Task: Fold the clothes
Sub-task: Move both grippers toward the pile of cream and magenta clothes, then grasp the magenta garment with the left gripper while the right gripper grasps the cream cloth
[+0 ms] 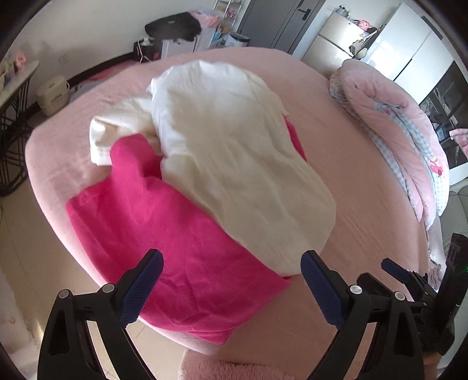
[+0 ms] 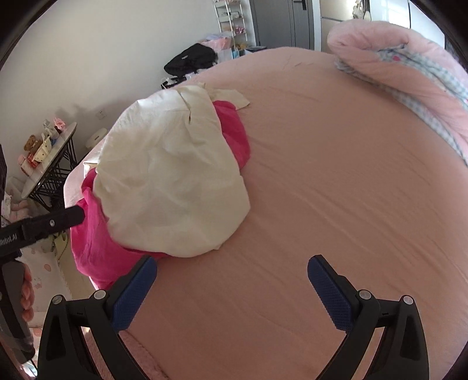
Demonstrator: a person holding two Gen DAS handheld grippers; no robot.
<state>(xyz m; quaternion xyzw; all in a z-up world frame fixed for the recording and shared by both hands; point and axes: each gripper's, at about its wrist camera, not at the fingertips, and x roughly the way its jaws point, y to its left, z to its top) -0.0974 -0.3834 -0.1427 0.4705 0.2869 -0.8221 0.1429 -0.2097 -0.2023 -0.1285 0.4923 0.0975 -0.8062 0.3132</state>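
Observation:
A cream-white garment [image 1: 234, 163] lies crumpled on top of a bright pink garment [image 1: 163, 245] near the left edge of a pink-sheeted bed [image 1: 351, 181]. My left gripper [image 1: 232, 260] hovers open above the near end of the two garments, nothing between its fingers. In the right wrist view the white garment [image 2: 169, 187] covers most of the pink garment [image 2: 96, 251], left of centre. My right gripper [image 2: 232, 266] stands open over bare sheet [image 2: 321, 181], its left finger close to the pink cloth's edge. The right gripper [image 1: 409, 277] also shows at the left view's lower right.
A rolled pink quilt [image 1: 395, 128] lies along the bed's far right side. Left of the bed stand a small round table with toys [image 2: 46, 152] and a white stool [image 1: 52, 93]. A black bag [image 1: 172, 24], shelves and a grey door [image 1: 278, 20] are at the far wall.

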